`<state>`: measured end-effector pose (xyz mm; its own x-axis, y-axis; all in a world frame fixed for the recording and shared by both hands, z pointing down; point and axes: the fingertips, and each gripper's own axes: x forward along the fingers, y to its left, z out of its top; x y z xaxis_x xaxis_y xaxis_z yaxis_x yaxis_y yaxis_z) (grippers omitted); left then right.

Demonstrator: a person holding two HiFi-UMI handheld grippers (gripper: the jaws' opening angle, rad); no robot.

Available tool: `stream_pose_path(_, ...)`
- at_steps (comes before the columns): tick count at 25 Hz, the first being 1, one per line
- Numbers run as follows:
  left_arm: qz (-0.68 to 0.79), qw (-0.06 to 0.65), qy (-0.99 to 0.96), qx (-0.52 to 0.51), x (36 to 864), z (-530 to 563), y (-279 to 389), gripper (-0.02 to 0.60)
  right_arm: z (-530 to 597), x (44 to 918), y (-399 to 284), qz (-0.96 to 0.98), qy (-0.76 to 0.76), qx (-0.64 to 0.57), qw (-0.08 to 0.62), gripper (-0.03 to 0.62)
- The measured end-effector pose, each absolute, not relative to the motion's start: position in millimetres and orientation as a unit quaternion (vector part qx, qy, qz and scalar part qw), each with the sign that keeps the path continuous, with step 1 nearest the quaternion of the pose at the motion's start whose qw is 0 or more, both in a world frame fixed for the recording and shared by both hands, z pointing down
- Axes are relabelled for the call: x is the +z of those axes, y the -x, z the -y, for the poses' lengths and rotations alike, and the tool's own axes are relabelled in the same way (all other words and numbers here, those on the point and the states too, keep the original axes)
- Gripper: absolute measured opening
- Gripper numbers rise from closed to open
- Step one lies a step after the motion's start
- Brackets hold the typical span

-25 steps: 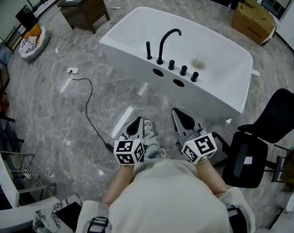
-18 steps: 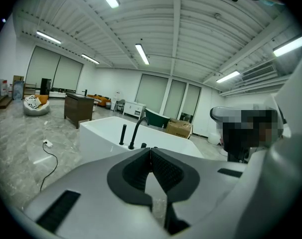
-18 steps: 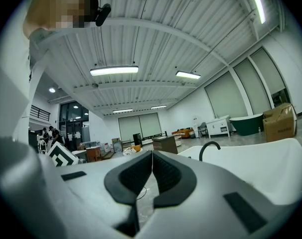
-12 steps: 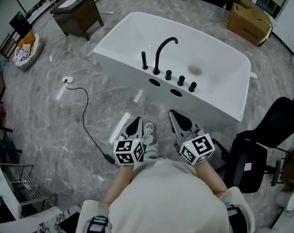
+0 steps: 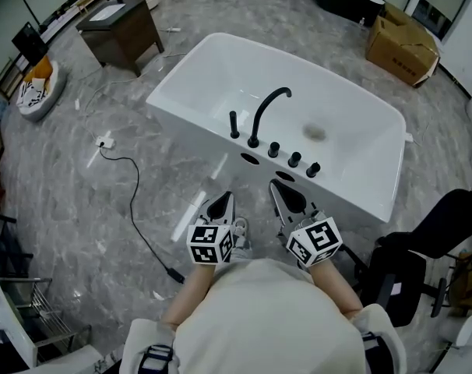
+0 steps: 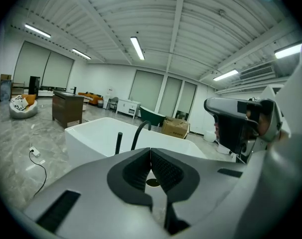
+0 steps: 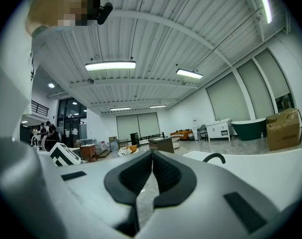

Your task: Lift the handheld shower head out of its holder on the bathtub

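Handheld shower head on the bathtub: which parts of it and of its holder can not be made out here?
Head view: the holder under the handheld shower head is too small to make out.
Left gripper view: the left gripper covers the shower head's foot and holder.
Right gripper view: the right gripper hides it; only the spout's top shows.

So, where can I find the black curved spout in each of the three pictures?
Head view: spout just above centre, on the tub's near rim.
Left gripper view: spout just left of centre, rising from the tub.
Right gripper view: only its arch shows, right of centre, below the middle.
Shared landmark: the white tub.
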<state>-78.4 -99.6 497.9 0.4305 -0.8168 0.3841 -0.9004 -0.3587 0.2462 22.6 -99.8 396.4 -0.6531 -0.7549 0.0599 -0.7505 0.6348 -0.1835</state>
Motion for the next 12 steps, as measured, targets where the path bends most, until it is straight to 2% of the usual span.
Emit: stream_pose_path(12,0.506,0.232,-0.824,0.108,515,202,98,0.021,194,400,-6,-0.893,0.438,-0.106,0.013,0.02)
